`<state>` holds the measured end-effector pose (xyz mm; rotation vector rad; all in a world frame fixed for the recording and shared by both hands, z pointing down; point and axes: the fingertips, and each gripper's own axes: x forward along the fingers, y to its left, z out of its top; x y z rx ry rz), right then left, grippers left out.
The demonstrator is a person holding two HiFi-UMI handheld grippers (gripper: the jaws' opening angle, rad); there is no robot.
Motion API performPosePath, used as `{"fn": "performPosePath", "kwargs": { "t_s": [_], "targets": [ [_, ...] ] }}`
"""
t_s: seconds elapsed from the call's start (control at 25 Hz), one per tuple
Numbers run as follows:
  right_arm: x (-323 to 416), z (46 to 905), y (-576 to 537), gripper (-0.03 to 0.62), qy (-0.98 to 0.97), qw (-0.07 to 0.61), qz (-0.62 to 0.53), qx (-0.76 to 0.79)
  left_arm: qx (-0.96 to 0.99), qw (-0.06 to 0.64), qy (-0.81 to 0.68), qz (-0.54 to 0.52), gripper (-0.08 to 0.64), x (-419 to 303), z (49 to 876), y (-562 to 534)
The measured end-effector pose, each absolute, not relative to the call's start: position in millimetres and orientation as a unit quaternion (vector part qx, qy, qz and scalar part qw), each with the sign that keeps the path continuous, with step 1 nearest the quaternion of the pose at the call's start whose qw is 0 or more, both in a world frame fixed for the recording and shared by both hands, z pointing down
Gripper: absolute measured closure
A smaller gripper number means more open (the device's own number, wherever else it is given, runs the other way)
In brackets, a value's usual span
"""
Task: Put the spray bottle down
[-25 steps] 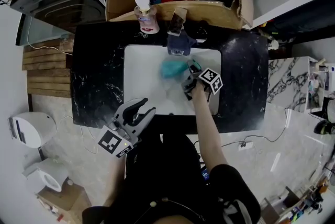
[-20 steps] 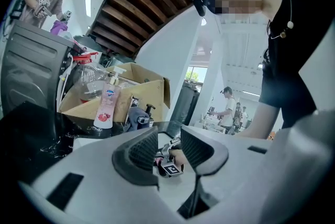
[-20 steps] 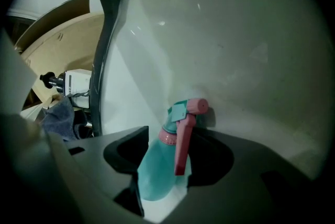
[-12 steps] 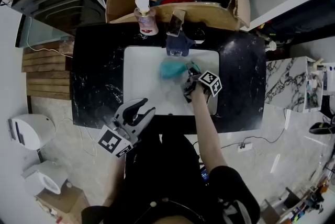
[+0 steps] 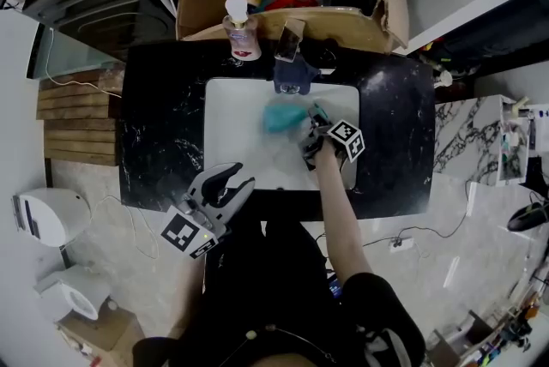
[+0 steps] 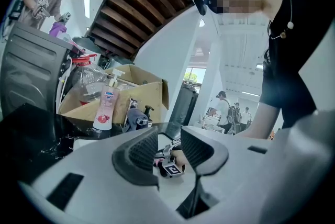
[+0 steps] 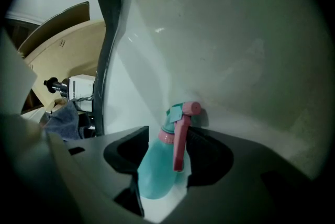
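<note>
So, head view: right claw (image 5: 306, 125) clamps the bottle (image 5: 279, 115) low in the sink (image 5: 232, 134), and the left claw (image 5: 238, 177) hangs well behind. Left gripper view: jaws apart, nothing between. Right gripper view: bottle between the jaws, nozzle ahead at the sink wall. Probably only the release is left.

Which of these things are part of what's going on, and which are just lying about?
In the job: spray bottle, right tool gripping it, white sink below it.
Lying about: soap bottle, cardboard box, blue cloth, open left tool.
</note>
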<state>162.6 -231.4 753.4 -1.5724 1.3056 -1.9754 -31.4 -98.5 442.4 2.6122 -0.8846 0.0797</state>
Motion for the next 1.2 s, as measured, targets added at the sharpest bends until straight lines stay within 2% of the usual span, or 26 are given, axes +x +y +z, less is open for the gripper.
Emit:
{"fn": "performPosePath", "kwargs": {
  "t_s": [0.4,0.68,1.2],
  "targets": [
    [169,757,-236,0.367,0.414,0.194,-0.691,-0.56,0.929,0.191,-0.316,0.03,0.437,-35,444,-97],
    [172,756,-235,0.344,0.351,0.26,-0.708,-0.555,0.927,0.192,-0.321,0.03,0.437,-39,444,-97],
    [179,746,-226,0.339,0.329,0.288,-0.71,-0.552,0.931,0.188,-0.311,0.026,0.437,-36,441,-95]
  ]
}}
